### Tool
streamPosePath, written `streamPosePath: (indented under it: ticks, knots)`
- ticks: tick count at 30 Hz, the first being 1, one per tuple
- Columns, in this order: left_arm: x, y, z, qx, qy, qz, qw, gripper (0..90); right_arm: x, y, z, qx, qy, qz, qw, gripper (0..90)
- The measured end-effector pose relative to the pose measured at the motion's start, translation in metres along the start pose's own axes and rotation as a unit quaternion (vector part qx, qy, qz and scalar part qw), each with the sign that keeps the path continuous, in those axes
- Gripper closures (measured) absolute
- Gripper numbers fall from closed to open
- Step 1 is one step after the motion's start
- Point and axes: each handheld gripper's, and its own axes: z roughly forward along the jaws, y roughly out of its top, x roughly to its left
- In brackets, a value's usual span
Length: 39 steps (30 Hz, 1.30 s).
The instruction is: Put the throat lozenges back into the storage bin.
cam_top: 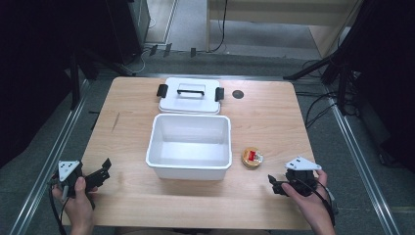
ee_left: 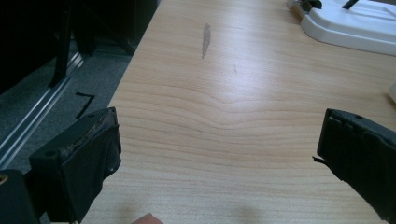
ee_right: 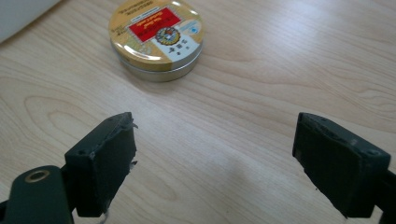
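Nearest the person, the right hand-held gripper (cam_top: pixel 275 185) hovered low over the front right part of the table (cam_top: pixel 274 122), its jaws standing wide with nothing between them and pointed toward the round gold tin (cam_top: pixel 251 157), a pose that read as lining up for a pick. In the right gripper view the tin (ee_right: pixel 156 37) lay flat on the wood ahead of the jaws, lid up with its red label showing, not yet between the pads. At the front left corner the left hand-held gripper (cam_top: pixel 101 170) was held over bare wood, jaws also wide and empty, seemingly parked out of the way. Just left of the tin stood the open white storage box (cam_top: pixel 190 169), empty and probably the tin's destination. Behind it, touching its far rim or nearly so, lay the box's white lid (cam_top: pixel 190 104) with its black handle up, set aside to keep the opening free.
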Motion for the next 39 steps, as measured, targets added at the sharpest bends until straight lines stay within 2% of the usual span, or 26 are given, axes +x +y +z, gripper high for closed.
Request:
streamPosePath:
  ticks: [1,3,4,8,9,13,17,18,19,20,22,23,26,27,31,36,37,39]
  knots:
    - [0.0,0.0,0.0,0.001,-0.001,0.002,1.0,0.2,0.003,0.007,0.003,0.021,0.004,-0.015,0.9997,13.3]
    - [0.001,0.0,0.0,0.001,-0.003,0.001,1.0,0.2,0.004,0.009,0.004,0.029,0.006,-0.017,0.9994,13.3]
    - [0.001,0.0,0.0,0.002,-0.005,-0.001,1.0,0.2,0.005,0.015,0.008,0.045,0.01,-0.029,0.9985,13.2]
    - [0.002,0.0,0.0,0.003,-0.006,-0.002,1.0,0.2,0.006,0.028,0.013,0.08,0.02,-0.04,0.9958,13.2]
    - [0.001,0.0,0.0,0.004,-0.006,-0.001,1.0,0.2,0.006,0.028,0.013,0.08,0.02,-0.04,0.9958,13.2]
    - [0.001,0.001,0.001,0.008,-0.01,0.002,0.9999,0.2,0.007,0.04,0.019,0.127,0.038,-0.046,0.9901,13.2]
    - [0.0,0.0,0.001,0.007,-0.006,0.007,0.9999,0.2,0.009,0.051,0.026,0.165,0.052,-0.061,0.9829,13.1]
    - [0.0,0.0,0.001,0.007,-0.006,0.008,0.9999,0.2,0.009,0.057,0.028,0.179,0.056,-0.068,0.98,13.1]
    - [-0.001,0.0,0.001,0.007,-0.006,0.006,0.9999,0.2,0.01,0.06,0.03,0.186,0.057,-0.069,0.9785,13.1]
    - [0.0,0.0,0.001,0.007,-0.007,0.006,0.9999,0.2,0.01,0.06,0.03,0.186,0.057,-0.069,0.9785,13.1]
    - [0.0,0.0,0.001,0.007,-0.008,0.003,0.9999,0.2,0.009,0.065,0.033,0.198,0.07,-0.073,0.9751,13.0]
    - [0.0,0.001,0.001,0.009,-0.008,0.003,0.9999,0.2,0.008,0.071,0.037,0.21,0.077,-0.075,0.9717,13.0]
    - [0.0,0.001,0.001,0.01,-0.009,0.001,0.9999,0.2,0.007,0.079,0.043,0.227,0.079,-0.078,0.9674,12.7]
    - [0.001,0.001,0.001,0.01,-0.011,0.0,0.9999,0.2,0.007,0.079,0.043,0.227,0.079,-0.078,0.9674,12.7]
    - [0.001,0.001,0.002,0.012,-0.013,0.0,0.9998,0.2,0.008,0.091,0.05,0.247,0.084,-0.081,0.962,12.5]
    - [0.001,0.001,0.002,0.015,-0.015,-0.001,0.9998,0.2,0.01,0.097,0.057,0.257,0.087,-0.083,0.9588,12.6]
    - [0.002,0.001,0.002,0.015,-0.018,-0.002,0.9997,0.2,0.011,0.099,0.059,0.265,0.089,-0.085,0.9562,12.7]
    - [0.002,0.001,0.003,0.015,-0.019,-0.003,0.9997,0.2,0.012,0.101,0.061,0.27,0.09,-0.085,0.9548,12.7]
